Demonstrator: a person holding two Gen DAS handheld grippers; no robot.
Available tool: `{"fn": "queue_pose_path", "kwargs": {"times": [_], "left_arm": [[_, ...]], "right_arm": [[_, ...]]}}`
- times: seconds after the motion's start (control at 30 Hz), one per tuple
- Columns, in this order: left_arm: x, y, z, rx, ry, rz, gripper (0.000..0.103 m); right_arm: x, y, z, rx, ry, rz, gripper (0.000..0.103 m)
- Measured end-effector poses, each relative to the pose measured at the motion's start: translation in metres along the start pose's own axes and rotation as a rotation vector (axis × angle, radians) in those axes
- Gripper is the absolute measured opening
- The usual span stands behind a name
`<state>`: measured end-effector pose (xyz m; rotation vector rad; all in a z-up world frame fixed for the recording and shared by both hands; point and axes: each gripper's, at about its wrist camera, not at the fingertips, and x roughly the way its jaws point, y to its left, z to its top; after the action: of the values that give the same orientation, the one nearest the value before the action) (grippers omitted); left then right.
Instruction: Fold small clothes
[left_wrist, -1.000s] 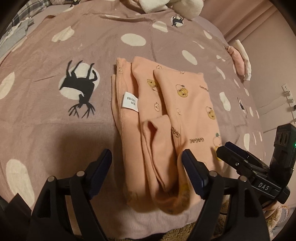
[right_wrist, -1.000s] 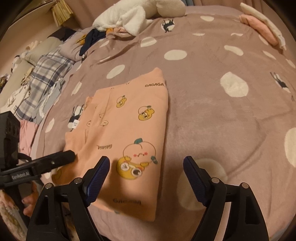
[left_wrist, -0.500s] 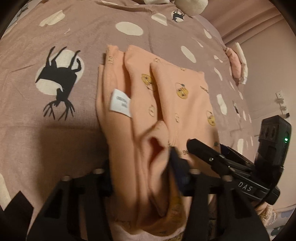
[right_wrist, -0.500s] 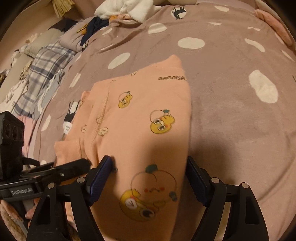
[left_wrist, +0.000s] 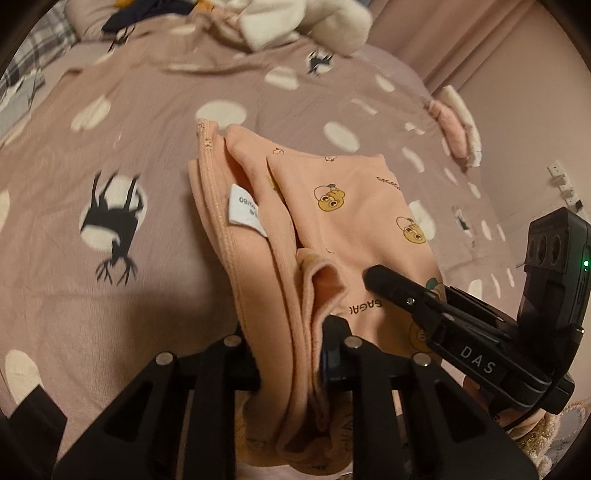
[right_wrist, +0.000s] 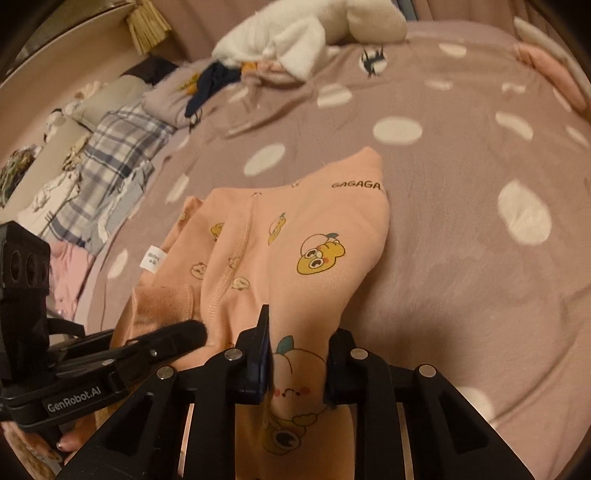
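On the left we have the left gripper (left_wrist: 291, 365) with its jaws closing on the near edge of the peach garment (left_wrist: 354, 221), several bunched layers of cloth pinched between the pads, which we judge is a hold on the near hem so it can be carried over in a fold. The garment lies partly folded on the spotted bedspread (left_wrist: 110, 295), its white care label (left_wrist: 243, 210) turned up along the ribbed edge on the left side. To the right, the right gripper (right_wrist: 297, 363) is likewise closing on the same near edge, the cloth with the printed cartoon face squeezed between its pads; gripping at two points side by side should keep the hem straight as it lifts. The garment's long axis runs away from us, from the held hem up toward the far end marked with lettering, and that far end rests on the bed, pointing toward the pile of white clothes (right_wrist: 295, 40) at the back.
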<state>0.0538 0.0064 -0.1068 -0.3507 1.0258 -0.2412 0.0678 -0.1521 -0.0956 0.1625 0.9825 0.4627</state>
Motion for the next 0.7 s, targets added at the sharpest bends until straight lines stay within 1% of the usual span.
{"fn": "queue_pose_path", "kwargs": {"times": [0.2,0.37,0.57,0.7], "left_arm": [[-0.004,-0.022,0.015,0.025,-0.049,-0.029,0.020],[0.004,-0.039,0.026,0.049,-0.065,-0.025,0.020],[0.026,-0.054,0.035,0.071,-0.063,-0.007,0.020],[0.044,-0.058,0.039,0.072,-0.043,0.015,0.020]], "right_arm": [[-0.024,-0.009,0.017,-0.014,-0.068,-0.011,0.024],[-0.029,-0.015,0.024,-0.022,-0.097,-0.050,0.024],[-0.027,-0.037,0.029,0.022,-0.102,-0.076,0.024],[-0.015,-0.053,0.031,0.056,-0.079,-0.090,0.024]]}}
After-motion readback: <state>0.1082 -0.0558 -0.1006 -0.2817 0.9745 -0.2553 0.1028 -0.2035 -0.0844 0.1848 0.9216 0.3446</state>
